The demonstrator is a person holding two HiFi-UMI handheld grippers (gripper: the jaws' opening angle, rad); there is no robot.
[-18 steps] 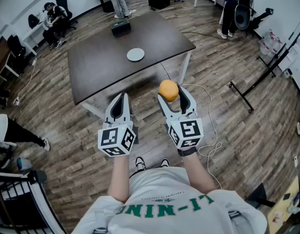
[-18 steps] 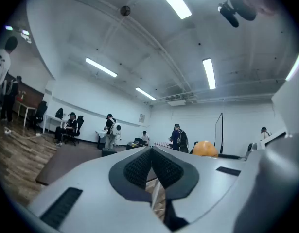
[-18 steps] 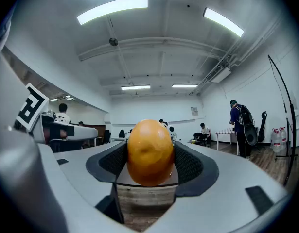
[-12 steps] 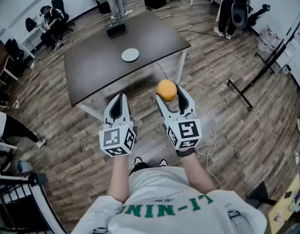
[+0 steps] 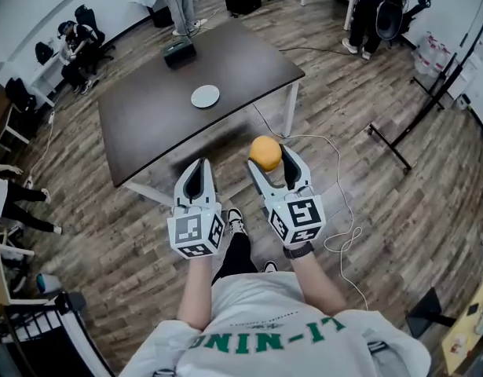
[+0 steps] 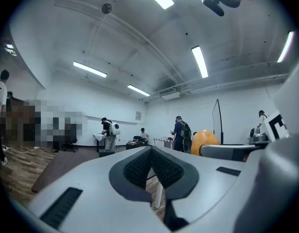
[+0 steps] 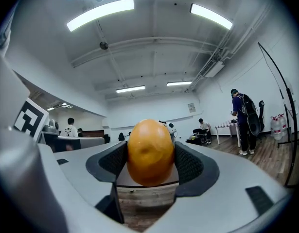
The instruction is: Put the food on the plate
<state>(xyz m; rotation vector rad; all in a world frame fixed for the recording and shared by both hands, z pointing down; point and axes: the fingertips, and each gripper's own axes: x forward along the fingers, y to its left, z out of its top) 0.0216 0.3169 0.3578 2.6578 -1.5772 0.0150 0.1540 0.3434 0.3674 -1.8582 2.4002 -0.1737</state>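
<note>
Evidently the person had stepped forward over the last moment: a dark-trousered leg (image 5: 235, 251) now showed below the tools, and the worktop (image 5: 147, 124) had shifted a little in the head view. The orange (image 5: 265, 153) had stayed clamped between the pads of the right tool (image 5: 271, 159), carried in the air over the wooden floor (image 5: 367, 179), short of the worktop's near edge. The left tool (image 5: 199, 168) was closed on nothing. The white plate (image 5: 205, 96) lay empty near the worktop's middle, well apart from the orange, so the approach was likely only under way. A dark box (image 5: 179, 52) stood beyond the plate.
</note>
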